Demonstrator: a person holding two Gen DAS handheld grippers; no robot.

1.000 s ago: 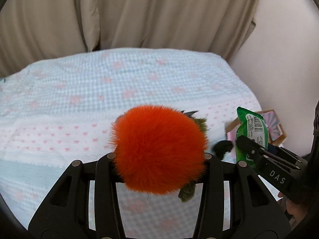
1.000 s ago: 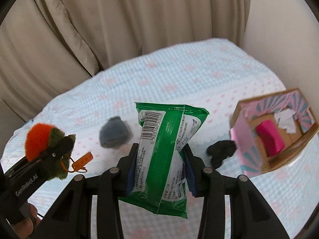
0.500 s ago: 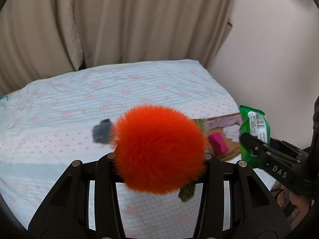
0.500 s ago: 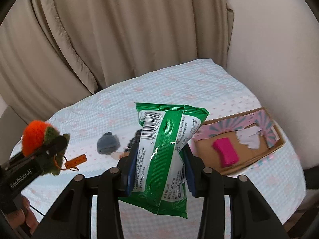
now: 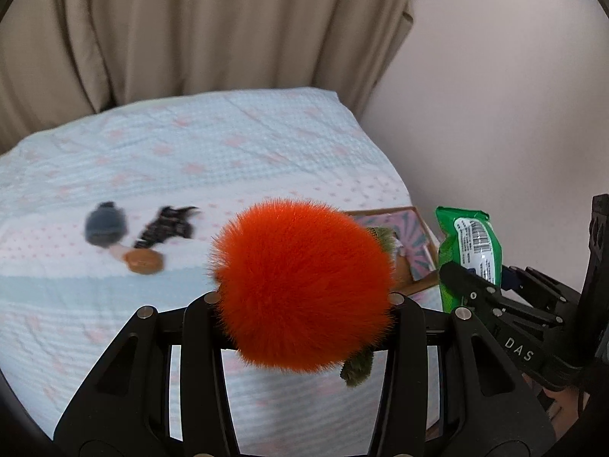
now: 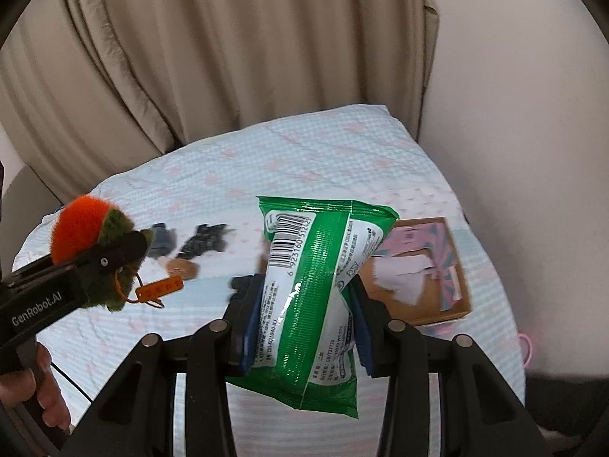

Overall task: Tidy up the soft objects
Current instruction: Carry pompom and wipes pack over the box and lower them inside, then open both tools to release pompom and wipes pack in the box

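My left gripper is shut on a fluffy orange plush with green leaves, held high above the bed; it also shows in the right wrist view with an orange tag. My right gripper is shut on a green tissue pack, also seen in the left wrist view. An open cardboard box with pink lining lies on the bed behind the pack, partly hidden.
On the bed cover lie a grey soft item, a black soft item and a brown round item. Curtains hang behind, a wall to the right.
Both grippers rose and pulled back from the bed with their loads. The bed looks smaller, and the black and brown items came into the left wrist view.
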